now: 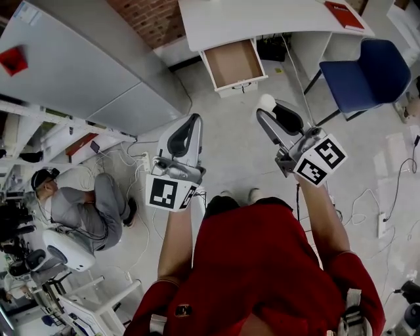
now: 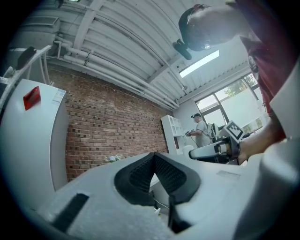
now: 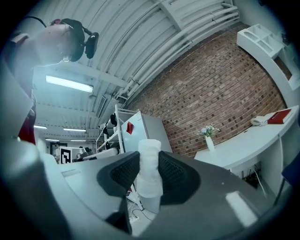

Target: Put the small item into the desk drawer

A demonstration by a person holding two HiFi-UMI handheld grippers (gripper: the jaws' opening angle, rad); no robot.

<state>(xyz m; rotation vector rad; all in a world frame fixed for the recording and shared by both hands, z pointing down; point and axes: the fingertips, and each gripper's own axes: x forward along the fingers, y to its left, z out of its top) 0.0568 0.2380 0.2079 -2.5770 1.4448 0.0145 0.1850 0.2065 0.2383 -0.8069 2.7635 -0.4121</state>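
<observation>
Right tool [image 3: 149,164]: it is pinching a small white cylinder-shaped soft item [image 3: 150,183] between its black ribbed pads, and the item is standing upright and poking out past the tips.
Small item's place: it is riding in the right tool [image 1: 268,113] above the pale floor [image 1: 230,144], in front of the drawer and well apart from it; in the head view it is showing as a white knob [image 1: 266,101] at the tool's tip.
Left tool [image 2: 153,159]: its black pads are pressing together at the tips, with nothing between them; it is hanging over the floor beside the right one [image 1: 190,125].
Drawer: the open shallow drawer with a brown bottom [image 1: 231,62] is sticking out from under the white worktop [image 1: 262,20].
Worktop: it is carrying a flat red book [image 1: 342,14] at its far right end, and a small white vase of flowers [image 3: 208,139] is standing on it by the red brick wall [image 3: 220,93].
Chair: a blue padded chair [image 1: 364,69] is standing to the right of the drawer.
Cabinet: a tall grey cabinet [image 1: 79,65] is bearing a red label [image 1: 13,60], its print being too small to read.
Markers: each tool's cube is showing black-and-white square patterns [image 1: 164,193], with no letters.
Others: a person in grey clothes [image 1: 85,207] is crouching on the floor at the left.
</observation>
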